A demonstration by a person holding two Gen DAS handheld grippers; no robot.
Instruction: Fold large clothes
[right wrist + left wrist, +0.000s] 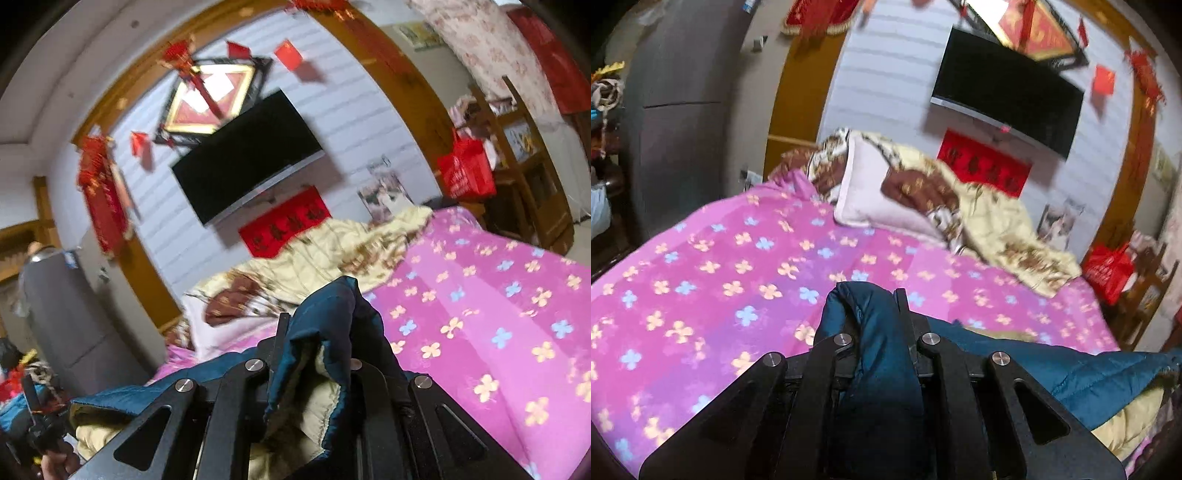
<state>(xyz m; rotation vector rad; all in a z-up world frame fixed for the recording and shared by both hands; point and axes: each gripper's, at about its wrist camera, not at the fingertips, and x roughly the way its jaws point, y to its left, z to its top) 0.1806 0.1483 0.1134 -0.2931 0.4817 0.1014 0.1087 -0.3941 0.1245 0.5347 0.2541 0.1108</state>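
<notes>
Gripping teal padded jacket (871, 332) with left gripper (871, 306) and right gripper (325, 317), both clamped tight on bunched fabric. Hanging just above pink floral bedspread (720, 266), short of cream quilt (997, 221). Probably worth keeping both ends level, pulling taut before laying flat.

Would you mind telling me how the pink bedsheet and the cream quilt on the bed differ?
The pink bedsheet lies spread fairly flat; the cream quilt is bunched in a heap at the bed's far end. The bedsheet carries small blue and yellow flowers; the quilt has brown patches and brownish prints. The bedsheet covers most of the bed; the quilt covers only the part near the wall. Both are patterned bedding.
</notes>
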